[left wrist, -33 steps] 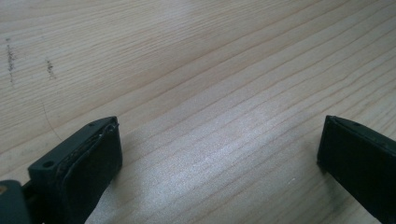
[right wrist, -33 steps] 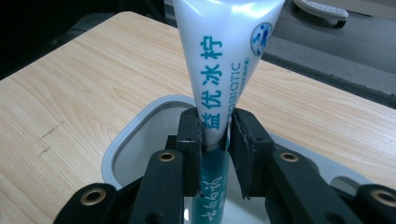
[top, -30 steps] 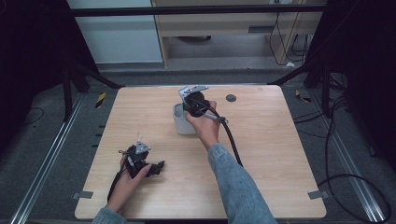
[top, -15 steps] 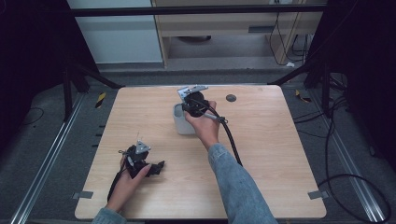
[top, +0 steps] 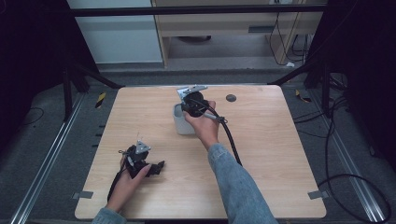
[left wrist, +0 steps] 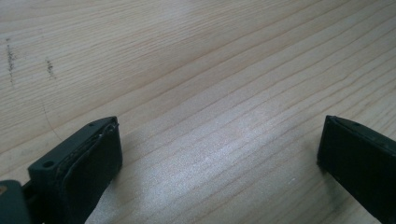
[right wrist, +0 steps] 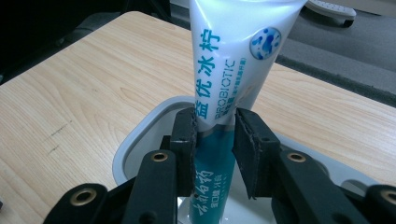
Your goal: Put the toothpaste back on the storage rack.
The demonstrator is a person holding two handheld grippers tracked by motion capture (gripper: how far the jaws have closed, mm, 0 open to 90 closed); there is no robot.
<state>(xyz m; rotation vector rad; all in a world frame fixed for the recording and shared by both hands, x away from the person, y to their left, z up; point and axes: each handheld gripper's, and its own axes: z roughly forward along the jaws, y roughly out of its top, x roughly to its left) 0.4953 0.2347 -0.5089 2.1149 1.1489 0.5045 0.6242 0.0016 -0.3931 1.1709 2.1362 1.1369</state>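
A white and teal toothpaste tube (right wrist: 233, 56) stands upright in a pale grey cup (right wrist: 140, 135) near the back middle of the table. My right gripper (right wrist: 215, 121) is shut on the tube just above the cup's rim, one pad against each side. In the high view that gripper (top: 191, 100) sits over the cup (top: 180, 122), held by a hand in a denim sleeve. My left gripper (top: 159, 167) rests on the wood near the front left. Its jaws (left wrist: 219, 149) stand wide open with bare table between them.
A small dark disc (top: 230, 98) lies on the wooden table (top: 280, 154) to the right of the cup. The right gripper's black cable (top: 231, 140) trails across the table's middle. Dark floor, metal rails and frame posts surround the table.
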